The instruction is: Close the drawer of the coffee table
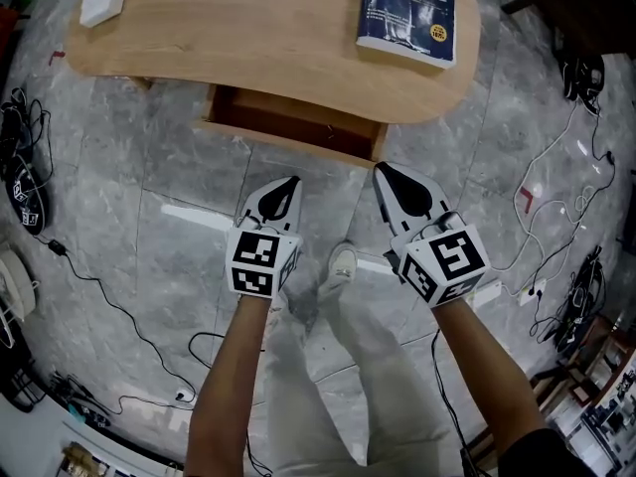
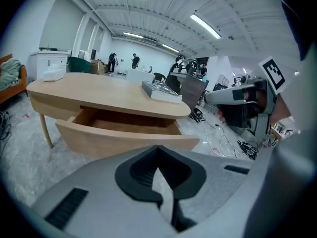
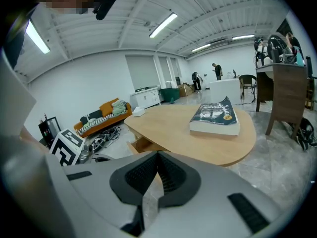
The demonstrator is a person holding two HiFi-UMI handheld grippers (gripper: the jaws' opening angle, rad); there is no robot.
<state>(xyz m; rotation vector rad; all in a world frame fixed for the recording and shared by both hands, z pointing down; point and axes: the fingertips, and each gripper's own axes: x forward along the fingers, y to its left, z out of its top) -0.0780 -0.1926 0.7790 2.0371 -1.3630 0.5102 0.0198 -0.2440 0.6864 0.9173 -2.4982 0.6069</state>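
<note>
A grey marbled tile floor (image 1: 149, 217) fills the head view. At its top stands a light wooden oval coffee table (image 1: 268, 38), its rounded surface seen from above. The shallow wooden drawer (image 1: 298, 127) of the coffee table is pulled out from under the near edge of the surface, open toward the person, with its inside exposed. In the left gripper view the curved drawer front (image 2: 124, 140) is shown straight ahead, beyond the jaws.

Two bare forearms (image 1: 231, 376) are stretched forward from the bottom edge, roughly parallel, one on each side of the person's legs. The left gripper (image 1: 286, 187) is pointed at the drawer front and kept a little apart from it. The right gripper (image 1: 388, 172) is held close to the drawer's right front corner, angled slightly inward; contact cannot be judged. The jaws of each gripper are pressed together, with nothing between them. A cube with black-and-white square markers (image 1: 261, 259) is carried on each gripper.

A thick dark-blue book (image 1: 407, 13) is laid flat on the right end of the surface. White lettering and a small round orange seal are printed on its cover, too small to be read. A small white rectangular box (image 1: 102, 1) is set at the left end. Black cables (image 1: 25, 167) are strewn on the floor at the left.
</note>
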